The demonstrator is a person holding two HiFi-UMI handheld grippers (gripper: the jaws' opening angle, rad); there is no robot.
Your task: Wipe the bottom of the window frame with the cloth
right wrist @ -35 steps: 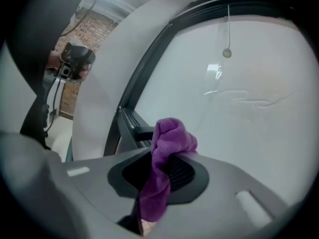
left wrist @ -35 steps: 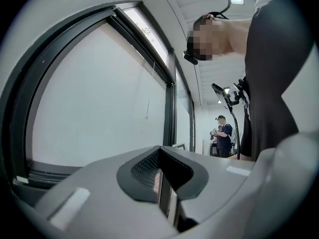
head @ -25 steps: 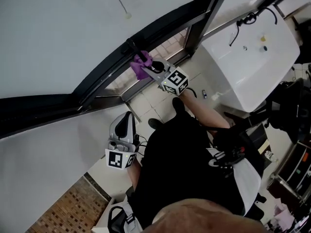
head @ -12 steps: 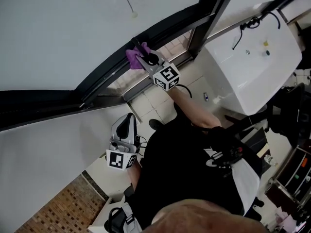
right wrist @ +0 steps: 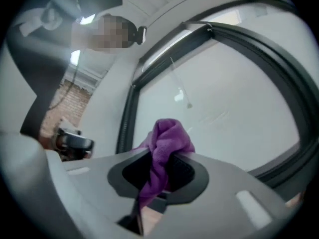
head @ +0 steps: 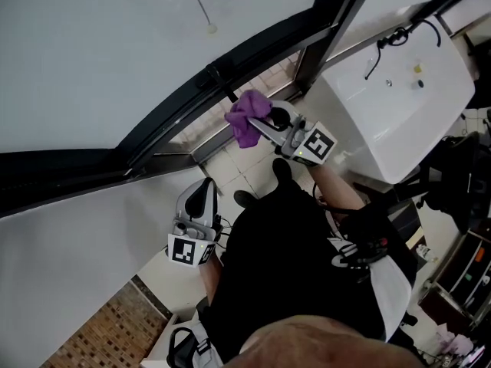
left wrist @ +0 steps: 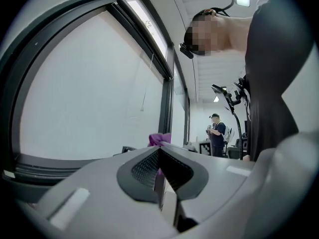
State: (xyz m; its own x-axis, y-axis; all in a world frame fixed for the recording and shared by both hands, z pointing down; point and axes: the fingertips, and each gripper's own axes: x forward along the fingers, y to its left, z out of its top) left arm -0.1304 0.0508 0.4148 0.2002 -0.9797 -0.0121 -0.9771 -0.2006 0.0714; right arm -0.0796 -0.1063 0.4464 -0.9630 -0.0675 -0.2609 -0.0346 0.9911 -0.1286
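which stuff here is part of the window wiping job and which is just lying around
Job: purple cloth, gripped in the right tool; window frame's bottom rail.
Just about: left tool, shut and empty; white table; person in the background.

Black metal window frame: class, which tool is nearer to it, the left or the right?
Right. The right tool, shut on the purple cloth, is just off the black metal window frame; the left tool hangs lower, well clear.
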